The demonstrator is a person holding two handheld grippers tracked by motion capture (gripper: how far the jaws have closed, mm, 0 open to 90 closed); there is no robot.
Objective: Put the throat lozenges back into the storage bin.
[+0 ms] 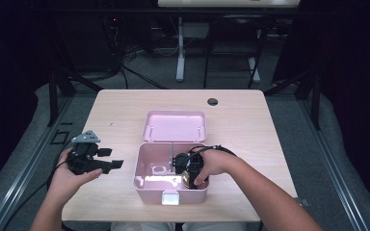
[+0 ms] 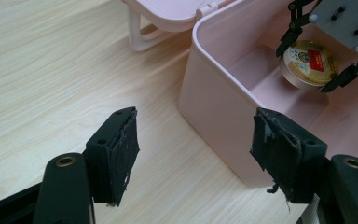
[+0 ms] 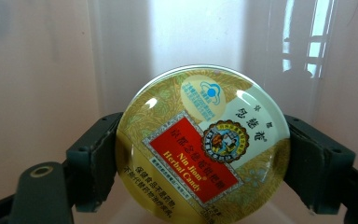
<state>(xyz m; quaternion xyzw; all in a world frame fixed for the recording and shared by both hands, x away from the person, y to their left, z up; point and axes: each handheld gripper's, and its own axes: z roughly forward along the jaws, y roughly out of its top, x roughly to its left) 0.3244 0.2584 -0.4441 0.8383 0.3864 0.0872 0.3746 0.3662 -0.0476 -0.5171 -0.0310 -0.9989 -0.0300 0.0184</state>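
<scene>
- From the high view we see a pink box (image 1: 171, 180) standing open at the near middle of the table (image 1: 125, 103), its lid (image 1: 175, 126) laid back flat on the far side.
- Our right gripper (image 1: 189, 169) reaches down into the right part of the box, with the hand wrapped over it; from above, the thing it holds is little more than a golden glint under the fingers.
- The right gripper view tells what that is: a round candy tin (image 3: 203, 149) with a gold lid and a red label, clamped by its edge between the two jaws, which stand as far apart as the tin is wide. Behind it is the pale pink inner wall of the box (image 3: 42, 70).
- The left gripper view looks across from the left side and shows the tin (image 2: 310, 63) inside the box, low over the floor; we cannot tell whether it touches the floor.
- Our left gripper (image 1: 96, 161) is held over the table to the left of the box, apart from it.
- In its own view the left gripper (image 2: 193, 144) has its jaws spread wide with nothing between them but bare wood and the near corner of the box (image 2: 214, 112).
</scene>
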